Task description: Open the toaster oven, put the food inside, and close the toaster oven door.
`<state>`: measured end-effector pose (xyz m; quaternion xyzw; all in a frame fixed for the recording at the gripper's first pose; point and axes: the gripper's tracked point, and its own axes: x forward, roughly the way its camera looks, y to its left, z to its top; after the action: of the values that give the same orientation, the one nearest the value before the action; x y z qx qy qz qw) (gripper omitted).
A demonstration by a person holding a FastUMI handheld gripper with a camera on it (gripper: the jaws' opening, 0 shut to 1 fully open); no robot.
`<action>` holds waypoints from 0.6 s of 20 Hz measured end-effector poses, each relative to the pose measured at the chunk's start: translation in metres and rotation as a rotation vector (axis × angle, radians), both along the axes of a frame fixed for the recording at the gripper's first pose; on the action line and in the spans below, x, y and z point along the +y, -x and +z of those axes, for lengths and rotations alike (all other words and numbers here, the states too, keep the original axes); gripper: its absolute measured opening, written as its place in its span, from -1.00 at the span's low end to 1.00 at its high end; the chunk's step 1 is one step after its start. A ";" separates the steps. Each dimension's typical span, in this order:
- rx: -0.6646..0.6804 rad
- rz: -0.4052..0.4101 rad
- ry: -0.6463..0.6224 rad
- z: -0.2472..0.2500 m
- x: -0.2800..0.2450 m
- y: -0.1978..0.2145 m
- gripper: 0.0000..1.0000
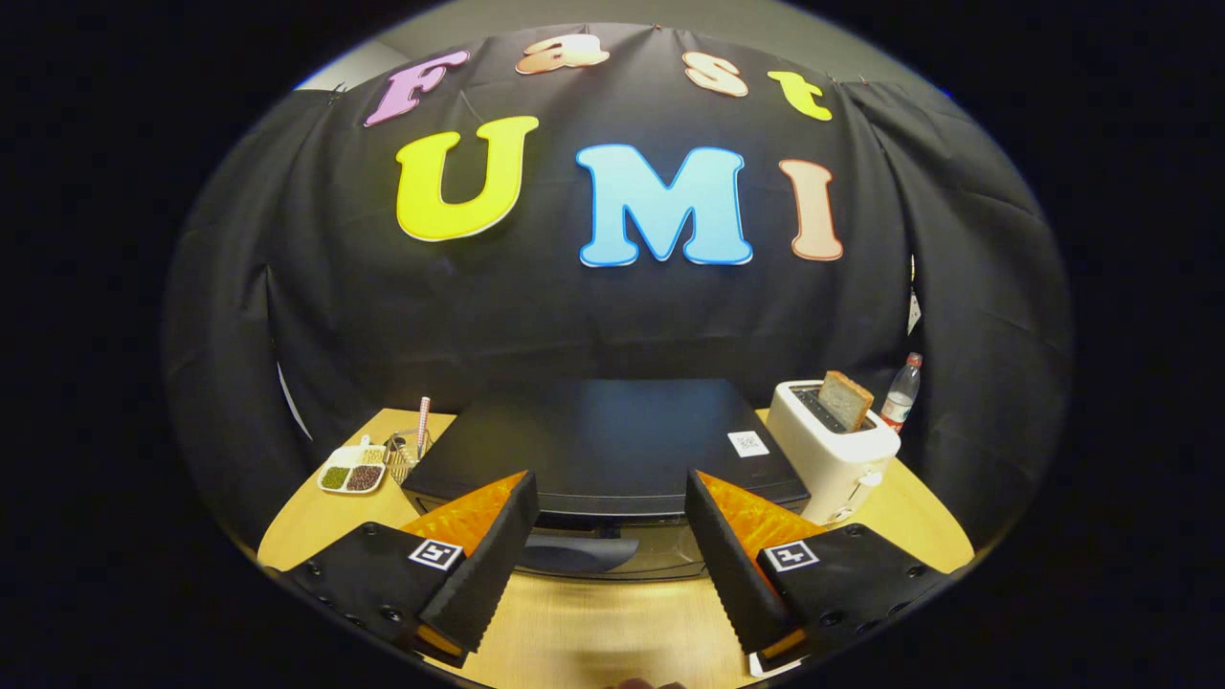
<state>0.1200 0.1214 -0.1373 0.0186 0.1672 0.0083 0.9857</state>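
Observation:
The black toaster oven (612, 440) stands on the wooden table (593, 632), straight ahead of my fingers. I look down on its flat top. Its glass door (612, 553) faces me between the fingertips and looks closed, with a dark shape behind the glass. My gripper (611, 505) is open, its black fingers (488, 555) with orange sides spread wide, holding nothing. Both tips hover just in front of the oven's upper front edge. A slice of toast (844, 399) stands in the white pop-up toaster (835, 450) to the oven's right.
Left of the oven lie a small white dish (352, 473) with compartments of grains and a wire holder (410, 450) with a striped stick. A plastic bottle (901, 390) stands behind the white toaster. A white sticker (747, 443) is on the oven top.

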 end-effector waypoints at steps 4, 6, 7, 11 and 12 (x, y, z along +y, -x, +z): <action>0.036 0.010 -0.015 -0.022 0.016 -0.015 0.97; 0.047 0.022 -0.004 -0.030 0.024 -0.015 0.96; 0.050 0.020 0.004 -0.034 0.024 -0.017 0.96; 0.092 -0.009 0.006 -0.048 0.028 -0.013 0.96; 0.105 -0.003 0.017 -0.049 0.028 -0.015 0.99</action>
<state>0.1351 0.1498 -0.1861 0.0106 0.2187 0.0044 0.9757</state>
